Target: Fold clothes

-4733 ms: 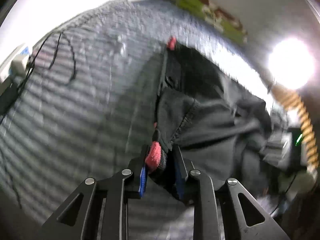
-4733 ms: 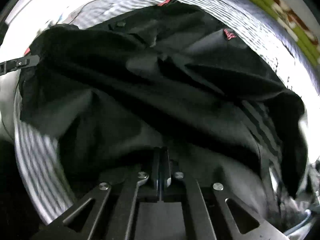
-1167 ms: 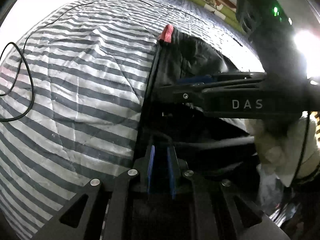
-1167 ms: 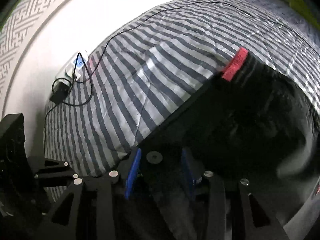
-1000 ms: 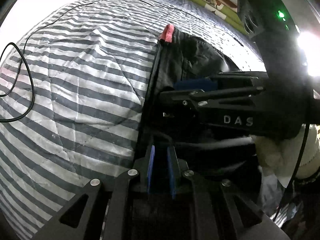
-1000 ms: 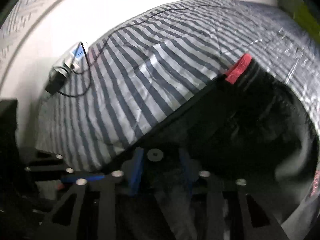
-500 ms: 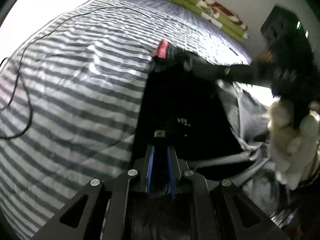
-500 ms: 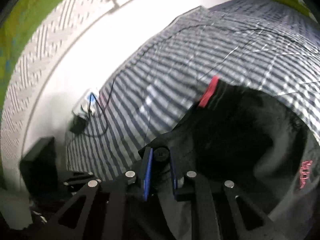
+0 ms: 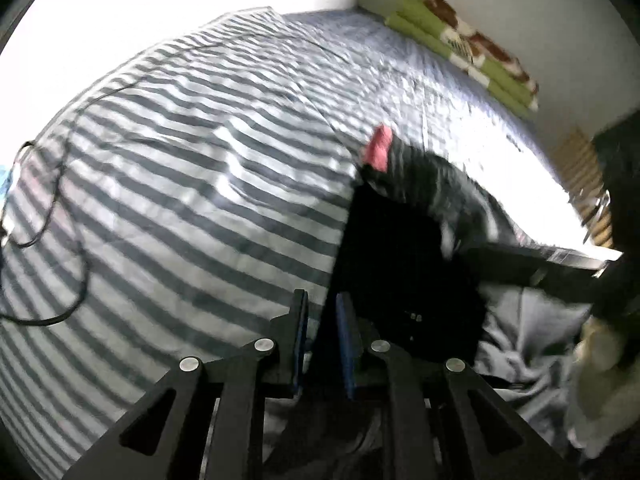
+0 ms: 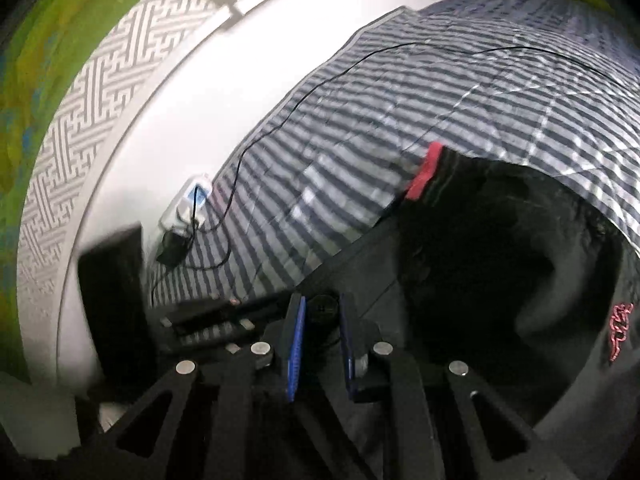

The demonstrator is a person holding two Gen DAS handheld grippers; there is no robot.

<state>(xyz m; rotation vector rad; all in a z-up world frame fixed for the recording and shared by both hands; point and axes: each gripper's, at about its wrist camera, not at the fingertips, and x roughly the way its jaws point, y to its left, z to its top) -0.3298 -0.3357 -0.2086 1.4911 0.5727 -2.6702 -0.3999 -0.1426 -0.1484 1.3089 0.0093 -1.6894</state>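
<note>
A black garment (image 9: 408, 264) with a red cuff (image 9: 378, 148) lies on the striped bed cover (image 9: 180, 184). My left gripper (image 9: 322, 320) is shut on the garment's near left edge, dark cloth pinched between the blue pads. In the right wrist view my right gripper (image 10: 320, 332) is shut on the black garment (image 10: 500, 240) at a round black button (image 10: 322, 308). The red cuff (image 10: 424, 176) lies farther up, and a red logo (image 10: 620, 332) shows at the right. The right gripper's dark arm (image 9: 540, 264) crosses the left wrist view at the right.
A black cable (image 10: 360, 56) runs across the striped cover to a white power strip and charger (image 10: 192, 200) by the white wall. A folded green blanket (image 9: 472, 52) lies at the far end of the bed. A light-gloved hand (image 9: 600, 352) and grey lining (image 9: 532, 340) are at the right.
Both grippers have risen with the garment's edge in them. The right gripper has drawn off to the right of the left wrist view, and both views now take in more of the bed and wall.
</note>
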